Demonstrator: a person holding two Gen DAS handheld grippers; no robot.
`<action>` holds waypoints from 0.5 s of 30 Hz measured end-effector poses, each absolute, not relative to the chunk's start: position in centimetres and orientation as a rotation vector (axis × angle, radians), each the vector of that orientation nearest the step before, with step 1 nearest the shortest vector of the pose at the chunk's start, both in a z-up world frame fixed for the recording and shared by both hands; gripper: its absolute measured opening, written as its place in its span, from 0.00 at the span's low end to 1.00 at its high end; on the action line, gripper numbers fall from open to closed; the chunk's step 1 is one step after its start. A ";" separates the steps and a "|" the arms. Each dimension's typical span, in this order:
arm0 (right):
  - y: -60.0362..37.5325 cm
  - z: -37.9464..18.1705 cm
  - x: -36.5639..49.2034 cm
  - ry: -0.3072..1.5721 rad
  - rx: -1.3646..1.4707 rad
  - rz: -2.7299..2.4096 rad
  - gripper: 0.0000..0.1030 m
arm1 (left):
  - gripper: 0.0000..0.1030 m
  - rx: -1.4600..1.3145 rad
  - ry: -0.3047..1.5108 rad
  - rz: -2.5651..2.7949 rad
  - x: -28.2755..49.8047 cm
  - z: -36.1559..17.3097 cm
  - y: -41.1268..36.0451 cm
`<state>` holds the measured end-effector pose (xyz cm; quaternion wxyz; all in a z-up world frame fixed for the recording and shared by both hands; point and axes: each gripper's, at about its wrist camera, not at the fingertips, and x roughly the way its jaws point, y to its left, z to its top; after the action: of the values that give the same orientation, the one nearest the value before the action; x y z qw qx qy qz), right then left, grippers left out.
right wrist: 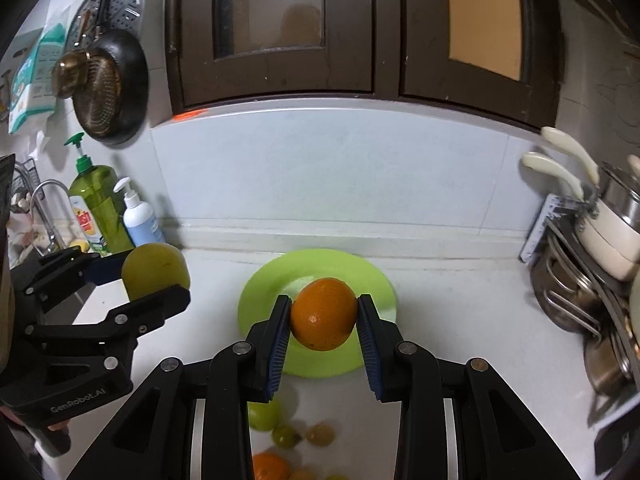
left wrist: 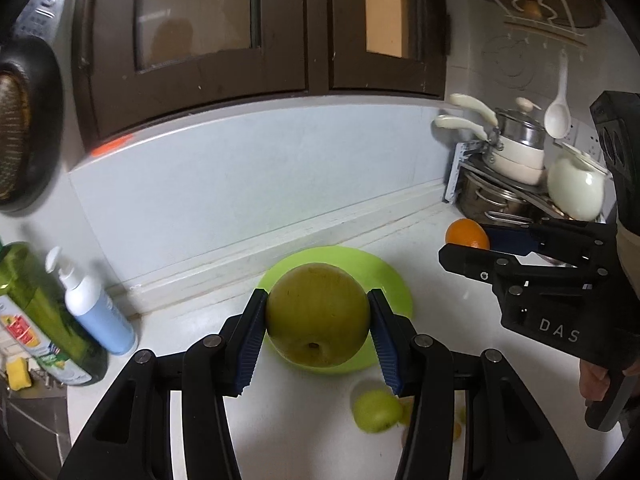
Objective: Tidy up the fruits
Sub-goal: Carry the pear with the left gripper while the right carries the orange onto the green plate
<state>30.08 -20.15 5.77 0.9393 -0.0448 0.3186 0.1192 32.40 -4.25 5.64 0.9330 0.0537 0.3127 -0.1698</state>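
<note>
The left gripper has its jaws closed on a large round yellow-green pear, the blue ribbed pads pressing its two sides; the fruit is lifted off the white table. Just beyond and beneath the jaws lies a round lime-green plastic plate, flat on the table close to the pale wall ledge. Below the jaws, nearer the camera, sits a small green apple, blurred, with other small fruit partly hidden behind the right-hand finger.

The right gripper holds a round orange between its jaws in the same way, pads on both sides, raised above the near part of the same plate. Under its jaws, on the table, lies a loose cluster of small green and yellowish fruits and a second orange fruit, all blurred.

Each gripper shows in the other's view: the pear appears to the left of the right jaws, the orange to the right of the left jaws.

Further left of the jaws stand a green dish-soap bottle and a white-and-blue pump bottle; to the right, stacked steel and cream pots on a rack.
</note>
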 end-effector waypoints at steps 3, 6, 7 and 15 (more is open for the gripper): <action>-20.2 5.7 32.7 0.682 -0.098 0.256 0.33 | 0.48 0.106 0.678 -0.347 34.9 5.5 -4.7; -20.5 5.2 35.5 0.728 -0.100 0.263 0.33 | 0.48 0.122 0.711 -0.341 37.4 5.0 -5.4; -20.5 5.0 36.4 0.745 -0.098 0.266 0.33 | 0.48 0.123 0.726 -0.341 38.4 4.8 -5.6; -21.5 1.0 44.4 0.943 -0.024 0.282 0.33 | 0.48 0.112 0.880 -0.342 45.0 1.2 -6.8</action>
<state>44.43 -21.47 0.99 0.8814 -0.0117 0.4525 0.1353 45.02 -6.83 1.19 0.8891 0.0539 0.4237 -0.1647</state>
